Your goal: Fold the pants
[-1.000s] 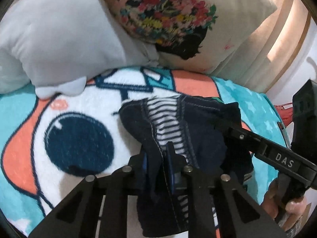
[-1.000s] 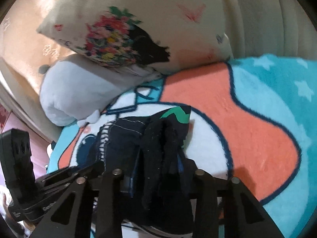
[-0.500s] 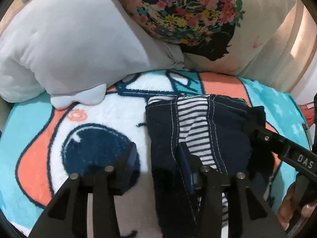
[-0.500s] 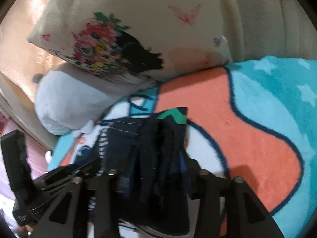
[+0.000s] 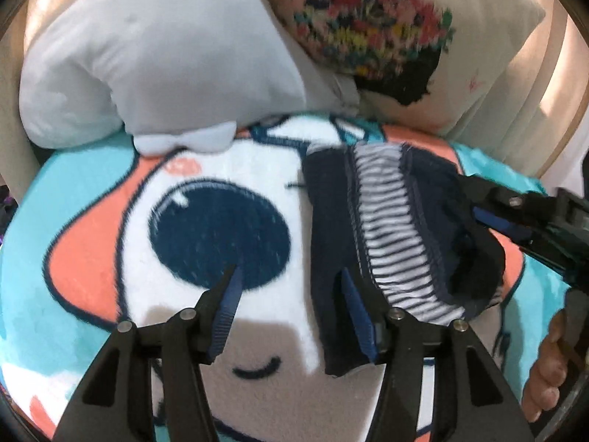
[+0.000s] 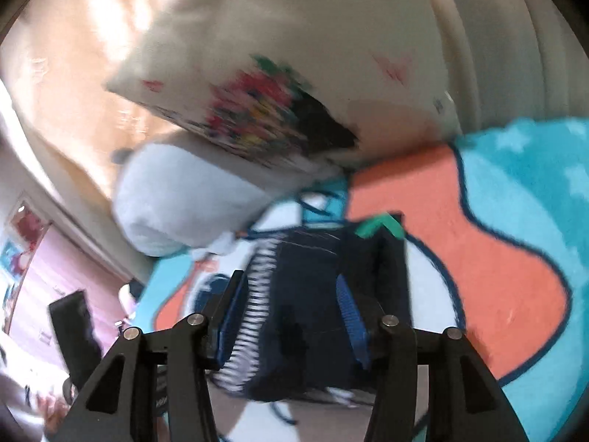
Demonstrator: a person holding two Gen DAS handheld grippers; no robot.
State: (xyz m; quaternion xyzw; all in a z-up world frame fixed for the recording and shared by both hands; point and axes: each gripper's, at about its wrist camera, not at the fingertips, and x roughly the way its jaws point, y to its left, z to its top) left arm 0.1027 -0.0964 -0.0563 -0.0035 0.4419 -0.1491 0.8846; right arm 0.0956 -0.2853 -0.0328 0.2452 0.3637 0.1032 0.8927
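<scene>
The navy pants (image 5: 331,228) with a striped waistband lining (image 5: 390,221) lie folded in a compact bundle on the cartoon blanket (image 5: 110,221). My left gripper (image 5: 291,276) is open; its right finger rests on the bundle's left edge, its left finger over the blanket. My right gripper (image 6: 291,287) is open just above the bundle (image 6: 313,294), with a green patch (image 6: 379,226) at its far edge. The right gripper's fingers (image 5: 515,213) also show in the left wrist view beside the bundle's right side.
A grey plush pillow (image 5: 165,55) and a floral printed cushion (image 5: 386,29) lie at the blanket's far end, against a cream headboard (image 6: 478,37). A hand (image 5: 548,368) holds the right gripper at the right edge.
Both grippers have opened and let go of the pants, which now lie folded on the blanket. The left one opened first and pulled back; the right opened just now, blurred by motion.
</scene>
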